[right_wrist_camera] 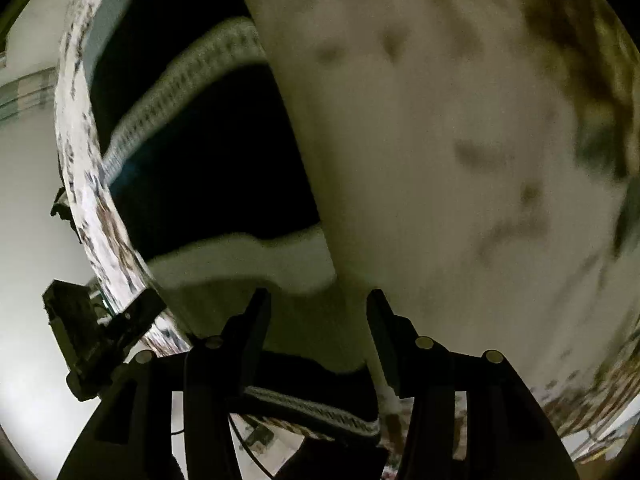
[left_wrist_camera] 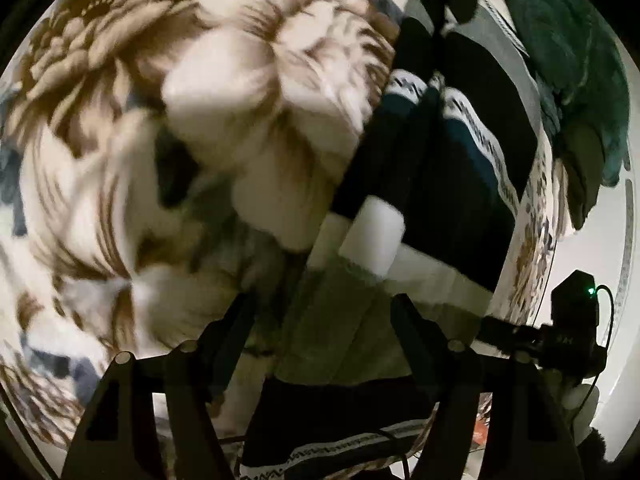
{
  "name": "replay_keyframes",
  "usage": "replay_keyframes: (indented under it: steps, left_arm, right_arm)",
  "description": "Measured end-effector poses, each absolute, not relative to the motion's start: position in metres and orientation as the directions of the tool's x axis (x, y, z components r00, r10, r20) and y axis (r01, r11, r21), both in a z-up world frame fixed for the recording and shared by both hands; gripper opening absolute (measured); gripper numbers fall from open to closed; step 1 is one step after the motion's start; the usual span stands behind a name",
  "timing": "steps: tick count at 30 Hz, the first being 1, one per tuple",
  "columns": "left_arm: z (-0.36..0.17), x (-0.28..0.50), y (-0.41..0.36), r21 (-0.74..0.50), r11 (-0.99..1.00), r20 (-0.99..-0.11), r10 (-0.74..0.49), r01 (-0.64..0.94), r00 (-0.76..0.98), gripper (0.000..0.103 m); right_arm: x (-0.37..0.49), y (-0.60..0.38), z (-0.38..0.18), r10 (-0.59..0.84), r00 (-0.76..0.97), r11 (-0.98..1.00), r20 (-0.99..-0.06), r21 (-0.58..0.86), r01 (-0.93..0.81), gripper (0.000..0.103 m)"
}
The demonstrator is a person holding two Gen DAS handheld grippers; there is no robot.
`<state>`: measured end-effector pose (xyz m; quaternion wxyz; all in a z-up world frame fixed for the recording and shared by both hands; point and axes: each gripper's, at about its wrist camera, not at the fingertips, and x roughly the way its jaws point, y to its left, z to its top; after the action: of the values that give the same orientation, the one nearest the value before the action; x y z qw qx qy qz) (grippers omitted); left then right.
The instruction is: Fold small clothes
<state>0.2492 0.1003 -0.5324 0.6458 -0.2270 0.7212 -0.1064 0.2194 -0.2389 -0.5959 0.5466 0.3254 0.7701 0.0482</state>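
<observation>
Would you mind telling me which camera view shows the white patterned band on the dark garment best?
The left wrist view shows the patterned band best: its zigzag print is fairly sharp and runs across the dark garment. The right wrist view shows the same band as a blurred pale arc, its print smeared.

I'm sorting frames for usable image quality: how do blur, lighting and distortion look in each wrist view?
Left wrist view: the floral blanket is motion-smeared, the dark garment a bit sharper, light dim, edges fisheye-bent. Right wrist view: heavier streaking across the pale fabric, the dark garment nearly black, a bright wash at left.
</observation>
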Motion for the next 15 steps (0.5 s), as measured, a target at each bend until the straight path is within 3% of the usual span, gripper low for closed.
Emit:
replay_keyframes:
  steps: [1,2,3,5,7,13,15]
  left_arm:
    - [-0.531,0.249,0.096,-0.451,0.876,-0.884,-0.465,-0.173,-0.050,0.056]
    - [-0.532,0.249,0.094,-0.452,0.877,-0.884,-0.465,-0.163,-0.046,0.020]
    - [-0.533,0.249,0.091,-0.444,0.882,-0.888,-0.457,-0.158,-0.053,0.007]
    - [-0.530,0.248,0.088,-0.437,0.883,-0.893,-0.449,-0.174,-0.034,0.006]
    - [-0.520,0.243,0.092,-0.421,0.890,-0.904,-0.427,-0.174,0.007,0.006]
    - [-0.535,0.233,0.132,-0.390,0.890,-0.917,-0.400,-0.237,0.007,0.003]
    - [-0.533,0.234,0.140,-0.432,0.873,-0.897,-0.442,-0.225,0.010,0.003]
  right_arm:
    - [0.210,-0.234,-0.600,0.556,-0.201,0.783,-0.806,0.428,0.452,0.052]
    - [0.205,-0.231,-0.603,0.556,-0.207,0.784,-0.805,0.425,0.452,0.052]
    - [0.197,-0.228,-0.607,0.553,-0.212,0.786,-0.806,0.420,0.453,0.052]
    - [0.192,-0.221,-0.607,0.549,-0.200,0.786,-0.812,0.420,0.453,0.050]
    - [0.190,-0.214,-0.601,0.514,-0.166,0.802,-0.842,0.403,0.440,0.008]
    - [0.186,-0.188,-0.582,0.399,-0.154,0.876,-0.904,0.327,0.356,0.007]
    - [0.191,-0.182,-0.580,0.381,-0.172,0.889,-0.908,0.309,0.337,0.007]
